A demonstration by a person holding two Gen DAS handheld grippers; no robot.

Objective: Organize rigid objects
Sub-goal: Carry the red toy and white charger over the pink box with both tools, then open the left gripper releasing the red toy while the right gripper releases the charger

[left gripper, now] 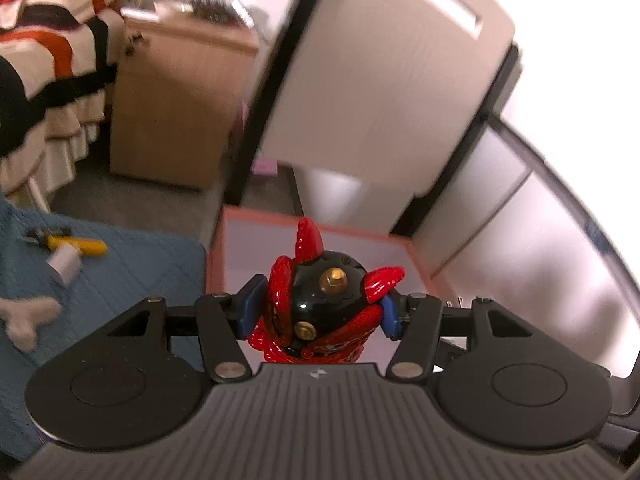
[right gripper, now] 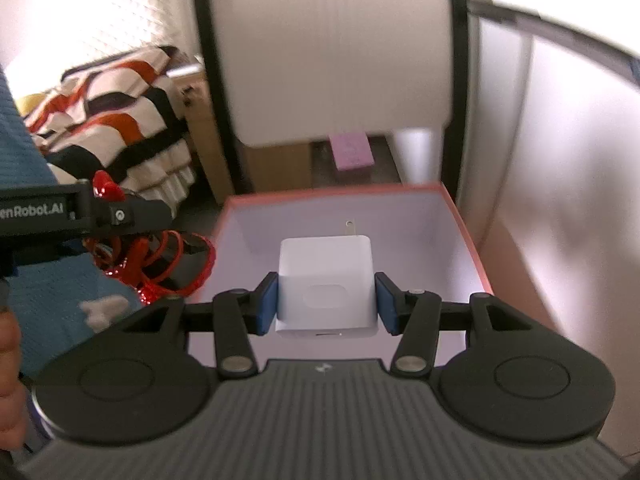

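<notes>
Two loads are in our grips at once, one per hand. Our left gripper [left gripper: 320, 308] has its blue pads [left gripper: 252, 304] clamped on a glossy red-and-black toy figure with brass studs [left gripper: 320, 300], which sits between the fingers and pokes a red horn out past the tips. Our right gripper [right gripper: 326, 304] is clamped on a white cube-shaped plastic wall charger [right gripper: 326, 284], pads pressed to its two flat sides, metal prongs pointing away from us beyond the fingertips.

Ahead of and below both sets of fingertips lies the open cardboard box with a salmon-pink rim and pale interior [right gripper: 468, 236]. In the right wrist view the charger hangs over the box's near half. In the left wrist view the toy appears over the near left wall, not clearly inside.

We judge the step in hand to be carrying both things to the box for release. To do it well, we should bring the toy further past the rim before letting go, since its horns and looping red parts could catch the wall. We should lower each item close to the floor, open the fingers one side at a time, and keep the two grippers from crowding each other over the opening. The charger's smooth sides may slip, so steady pressure matters until it is low.
</notes>
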